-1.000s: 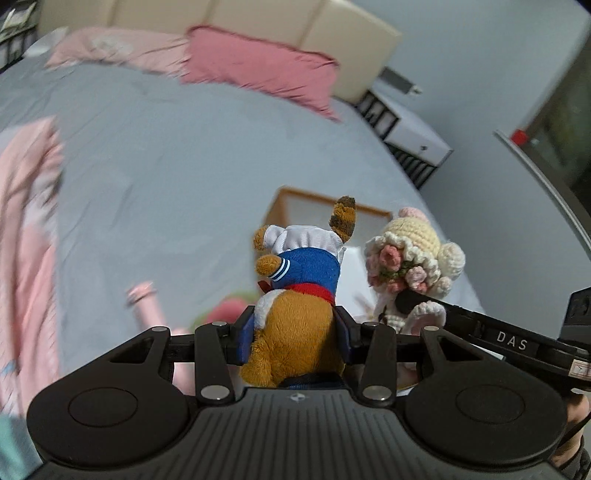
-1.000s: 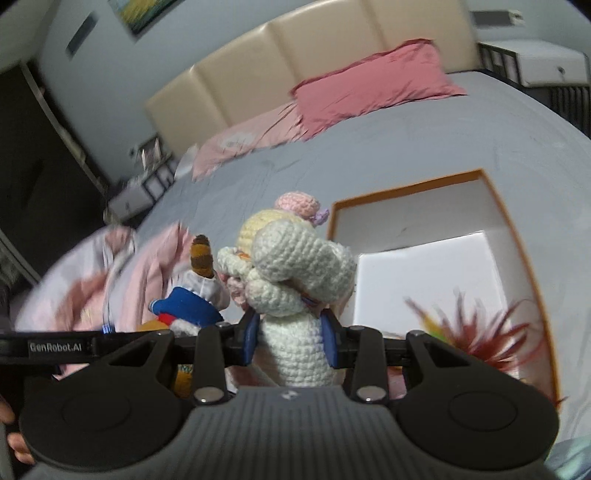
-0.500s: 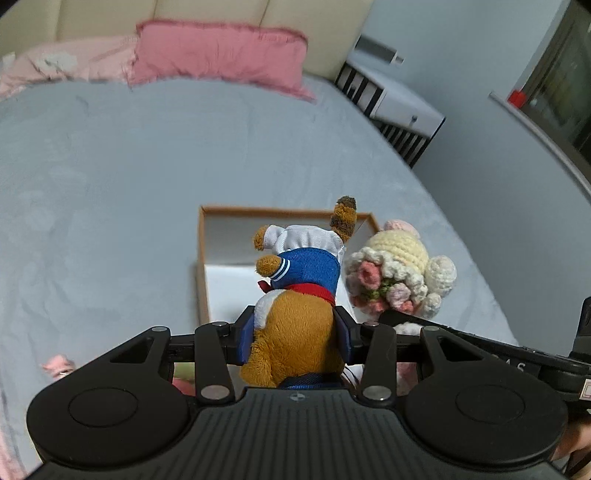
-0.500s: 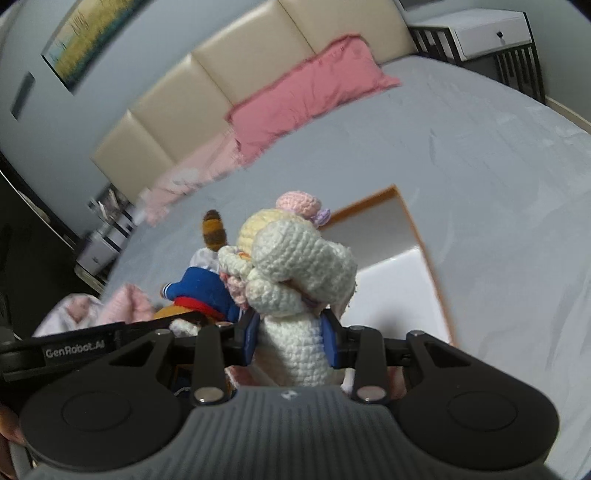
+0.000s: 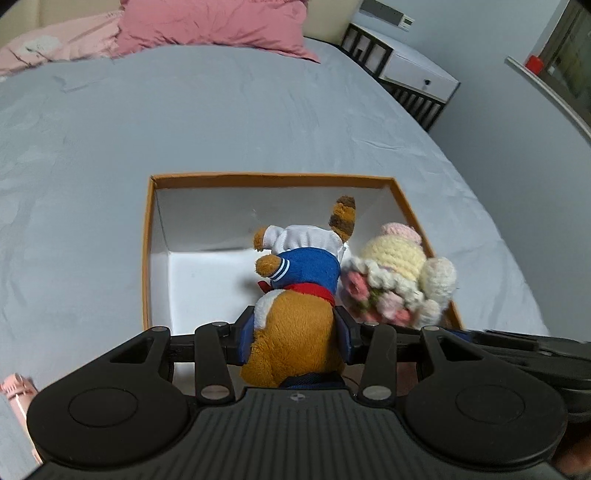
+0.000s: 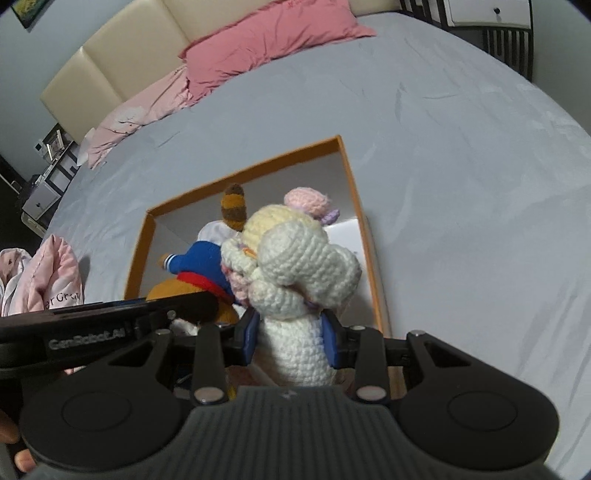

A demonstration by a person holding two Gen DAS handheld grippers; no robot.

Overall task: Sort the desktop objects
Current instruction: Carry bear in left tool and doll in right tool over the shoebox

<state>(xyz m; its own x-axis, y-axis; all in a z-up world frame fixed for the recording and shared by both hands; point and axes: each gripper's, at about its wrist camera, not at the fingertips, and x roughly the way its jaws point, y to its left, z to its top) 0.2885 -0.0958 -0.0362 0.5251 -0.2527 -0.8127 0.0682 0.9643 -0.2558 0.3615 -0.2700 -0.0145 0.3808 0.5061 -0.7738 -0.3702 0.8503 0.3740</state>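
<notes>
My left gripper (image 5: 295, 339) is shut on a brown plush animal (image 5: 295, 314) in a blue shirt, red scarf and white cap. It hangs over the near part of an open orange-rimmed box (image 5: 147, 258) with a white inside. My right gripper (image 6: 291, 341) is shut on a cream crochet doll (image 6: 295, 295) with a pink bow and a flower bouquet. The doll (image 5: 402, 280) sits just right of the plush, over the box's right side. In the right wrist view the plush (image 6: 199, 266) and the box rim (image 6: 351, 177) show behind the doll.
The box lies on a grey bedsheet (image 5: 221, 122). Pink pillows (image 5: 207, 26) lie at the headboard. A white bedside cabinet (image 5: 417, 74) stands at the far right. Pink clothing (image 6: 51, 280) lies left of the box. A pink object (image 5: 16, 391) shows at the lower left.
Both grippers have moved forward together with their toys, from beside the box to over its open inside. The box now fills the middle of both views.
</notes>
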